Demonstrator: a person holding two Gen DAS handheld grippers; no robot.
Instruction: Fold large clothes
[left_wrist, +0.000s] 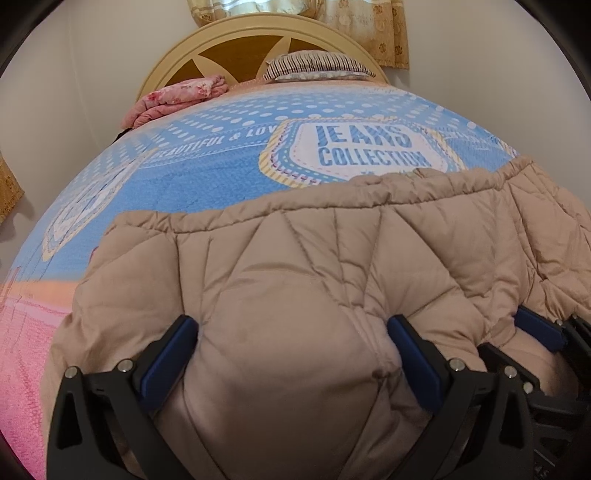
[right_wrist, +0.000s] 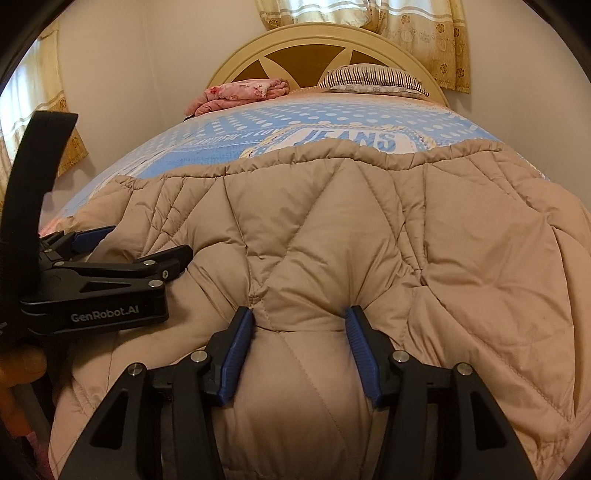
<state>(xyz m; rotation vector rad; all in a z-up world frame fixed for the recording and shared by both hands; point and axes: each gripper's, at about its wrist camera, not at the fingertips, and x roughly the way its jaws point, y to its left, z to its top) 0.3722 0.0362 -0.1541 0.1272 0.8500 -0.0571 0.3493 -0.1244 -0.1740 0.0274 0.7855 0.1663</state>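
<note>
Now, quilted coat (right_wrist: 332, 236) bulging between right tongs (right_wrist: 300, 321)

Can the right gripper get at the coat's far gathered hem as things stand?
Probably yes. The right gripper straddles a puffed fold of the beige quilted coat, and only flat coat lies between it and the hem. The left gripper sits aside.

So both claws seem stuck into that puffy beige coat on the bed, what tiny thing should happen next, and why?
Probably lift both together: the left claw and right claw each pinch a bulge of the beige coat, lying flat on the bed cover, not yet folded.
</note>
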